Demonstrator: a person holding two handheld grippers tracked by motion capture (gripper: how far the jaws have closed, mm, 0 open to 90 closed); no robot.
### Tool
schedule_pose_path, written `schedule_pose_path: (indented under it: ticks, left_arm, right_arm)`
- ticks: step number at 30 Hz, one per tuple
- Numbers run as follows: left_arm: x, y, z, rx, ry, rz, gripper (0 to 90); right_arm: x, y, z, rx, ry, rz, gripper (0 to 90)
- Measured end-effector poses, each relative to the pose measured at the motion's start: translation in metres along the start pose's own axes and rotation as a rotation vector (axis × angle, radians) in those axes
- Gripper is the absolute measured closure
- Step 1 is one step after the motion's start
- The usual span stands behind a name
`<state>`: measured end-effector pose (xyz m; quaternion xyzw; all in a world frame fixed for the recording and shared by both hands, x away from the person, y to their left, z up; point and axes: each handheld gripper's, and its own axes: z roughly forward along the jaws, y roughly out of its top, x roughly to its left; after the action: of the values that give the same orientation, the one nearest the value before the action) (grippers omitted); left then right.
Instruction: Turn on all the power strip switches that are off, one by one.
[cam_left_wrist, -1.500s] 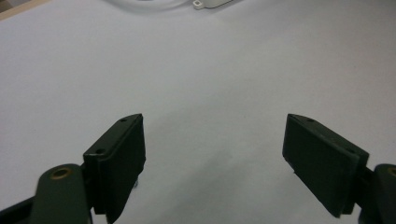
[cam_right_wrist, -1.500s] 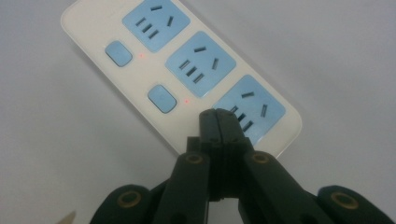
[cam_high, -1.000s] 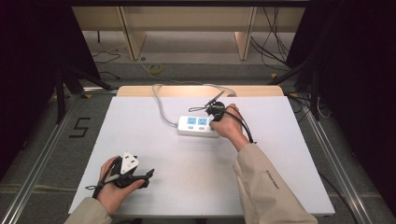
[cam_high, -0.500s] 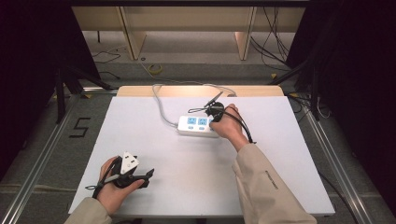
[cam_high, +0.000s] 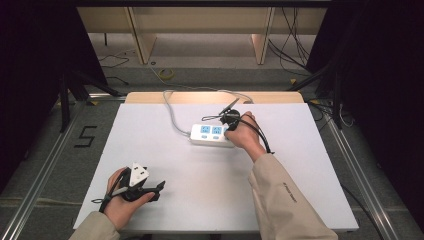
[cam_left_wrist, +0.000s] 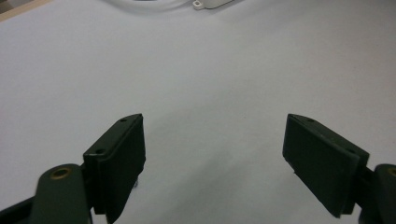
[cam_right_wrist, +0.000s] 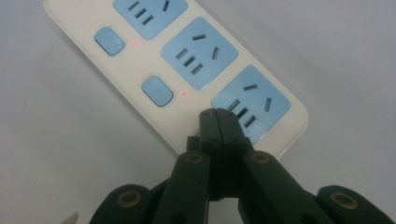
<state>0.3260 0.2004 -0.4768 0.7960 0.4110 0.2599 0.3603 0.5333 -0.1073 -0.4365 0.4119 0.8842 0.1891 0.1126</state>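
So, quick status from my seat. High view first: the white power strip (cam_high: 212, 135) lies toward the far edge of the tabletop (cam_high: 200, 200), its pale cord looping off behind it. My right claw (cam_high: 231, 119) is parked at the strip's right end, and my left claw (cam_high: 150, 189) rests well apart from the strip, near the front edge.

Left gripper view: flat black jaw pads spread wide, released, nothing between them, just matte white surface, with a sliver of the strip's end and cord (cam_left_wrist: 154, 5) far ahead.

Right gripper view: jaws clenched together on nothing, tip pressed down right beside the last blue socket of the strip (cam_right_wrist: 187, 74). It's glossy cream plastic with rounded corners, square blue socket faces and rounded blue switch buttons (cam_right_wrist: 157, 90). Two tiny red lights glow next to the two buttons I can see.

My guess: I'm poking the third switch, hidden under the tip, so two look done and this last one's in progress.
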Motion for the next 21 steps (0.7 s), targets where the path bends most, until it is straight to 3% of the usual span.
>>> schedule_pose_path:
  ticks: [15, 20, 21]
  left_arm:
    - [0.0001, -0.0001, -0.0004, 0.003, -0.001, 0.003, 21.1]
    - [0.0001, -0.0005, -0.0004, 0.004, -0.002, 0.003, 21.1]
    - [0.0003, -0.0005, -0.0003, 0.005, -0.002, 0.004, 21.1]
  right_arm:
    - [0.0002, -0.0003, 0.0006, 0.0, 0.0, -0.004, 90.0]
    - [-0.0021, -0.0034, -0.0006, -0.033, 0.012, 0.001, 90.0]
    - [-0.0032, -0.0041, -0.0021, -0.031, 0.003, 0.002, 83.7]
